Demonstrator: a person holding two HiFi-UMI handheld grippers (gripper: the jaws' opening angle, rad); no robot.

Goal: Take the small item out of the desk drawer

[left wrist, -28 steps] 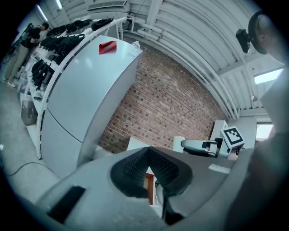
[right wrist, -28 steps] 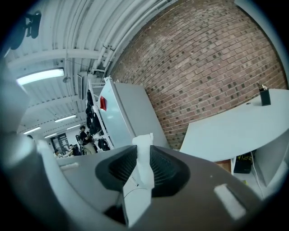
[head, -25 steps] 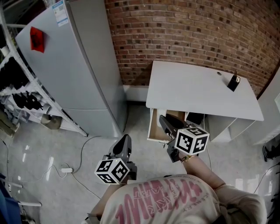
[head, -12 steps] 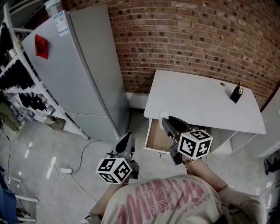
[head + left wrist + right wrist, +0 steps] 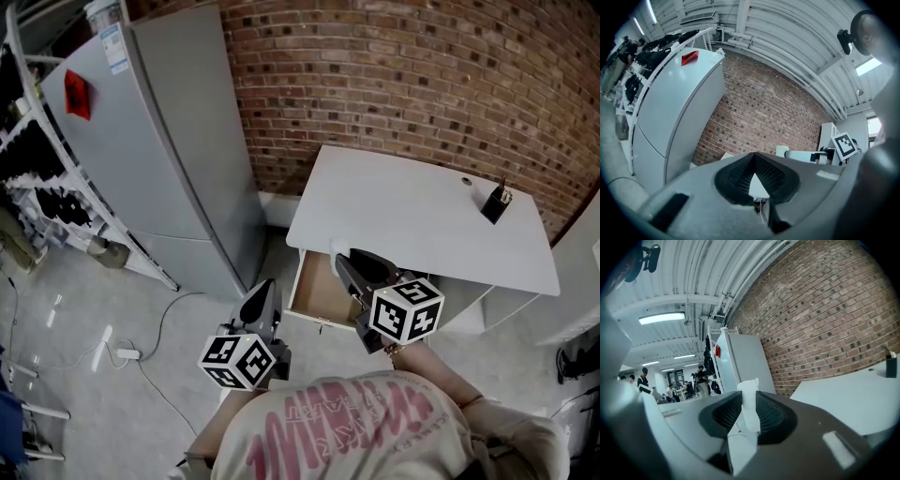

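Observation:
A white desk (image 5: 422, 211) stands against the brick wall, and its wooden drawer (image 5: 317, 292) is pulled open at the front left. My right gripper (image 5: 349, 265) hovers over the drawer's right part. In the right gripper view my right gripper (image 5: 749, 394) is shut on a small white item (image 5: 748, 414) that sticks up between the pads. Left of the drawer, over the floor, my left gripper (image 5: 263, 292) points toward the desk. In the left gripper view my left gripper (image 5: 753, 159) has its tips together and holds nothing.
A tall grey refrigerator (image 5: 159, 141) stands left of the desk, beside a brick wall (image 5: 422, 84). A black plug (image 5: 495, 202) sits at the desk's far right. A shelf rack (image 5: 47, 197) and a floor cable with a power strip (image 5: 127, 354) lie at the left.
The head view has swung, so the desk and open drawer now sit lower and further left. Both grippers keep their places in the view. The right gripper still holds the white item.

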